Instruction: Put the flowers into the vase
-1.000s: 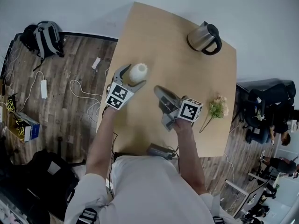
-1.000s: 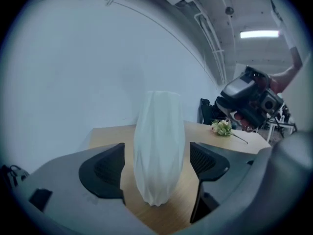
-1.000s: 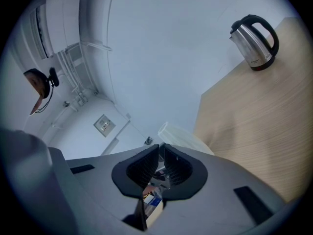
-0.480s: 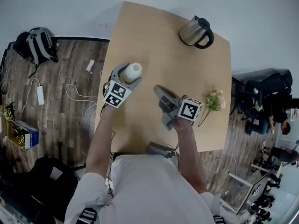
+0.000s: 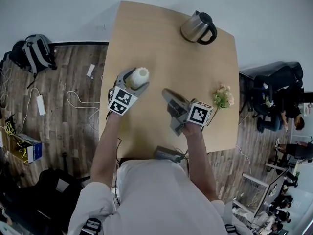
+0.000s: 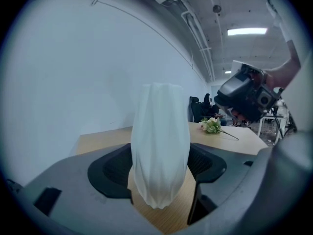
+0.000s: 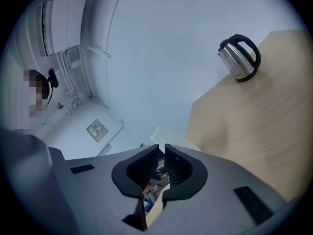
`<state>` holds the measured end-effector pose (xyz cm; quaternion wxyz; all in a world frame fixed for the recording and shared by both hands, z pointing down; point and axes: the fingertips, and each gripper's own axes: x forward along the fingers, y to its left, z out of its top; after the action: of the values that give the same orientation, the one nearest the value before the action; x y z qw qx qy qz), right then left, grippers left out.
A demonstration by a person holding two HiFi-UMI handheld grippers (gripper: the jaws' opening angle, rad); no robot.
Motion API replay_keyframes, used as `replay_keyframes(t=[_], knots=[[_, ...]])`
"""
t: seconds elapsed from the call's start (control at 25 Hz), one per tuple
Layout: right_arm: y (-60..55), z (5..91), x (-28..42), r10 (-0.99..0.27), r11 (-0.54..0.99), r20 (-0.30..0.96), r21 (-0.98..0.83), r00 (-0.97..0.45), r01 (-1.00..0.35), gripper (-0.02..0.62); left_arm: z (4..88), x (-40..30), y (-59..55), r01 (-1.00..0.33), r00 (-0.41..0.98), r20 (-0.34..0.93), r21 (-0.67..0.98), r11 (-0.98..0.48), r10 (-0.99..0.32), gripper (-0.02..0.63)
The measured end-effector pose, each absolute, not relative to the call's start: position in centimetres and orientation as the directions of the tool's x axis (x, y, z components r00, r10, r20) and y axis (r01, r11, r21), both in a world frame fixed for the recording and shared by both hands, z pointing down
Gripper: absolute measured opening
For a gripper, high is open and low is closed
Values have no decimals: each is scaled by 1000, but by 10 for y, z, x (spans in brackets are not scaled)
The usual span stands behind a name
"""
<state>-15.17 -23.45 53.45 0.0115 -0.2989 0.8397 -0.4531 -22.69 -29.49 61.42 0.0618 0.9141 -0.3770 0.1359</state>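
Flowers (image 5: pixel 222 97), a small cream-and-green bunch on a thin stem, lie on the pale wood-grain table (image 5: pixel 146 33) at its 3 o'clock edge, near the right gripper (image 5: pixel 165 91), whose ribbed black pads are pressed together on nothing. At 9 o'clock, the left gripper (image 5: pixel 137 80) has just been closing its jaws and clasps the smooth, white, tapering vase (image 6: pixel 160 146) between them. A rounded steel kettle (image 5: pixel 197 27) with a black handle stands at 1 o'clock.
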Motion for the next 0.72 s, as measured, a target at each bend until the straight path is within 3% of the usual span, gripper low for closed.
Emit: replay_keyframes(t=[0.72], knots=[[-206,513,-80,-626,392,190,-761,-756,-516,25,560,-129,-243,-557,818,196,33,-830,-541,347]])
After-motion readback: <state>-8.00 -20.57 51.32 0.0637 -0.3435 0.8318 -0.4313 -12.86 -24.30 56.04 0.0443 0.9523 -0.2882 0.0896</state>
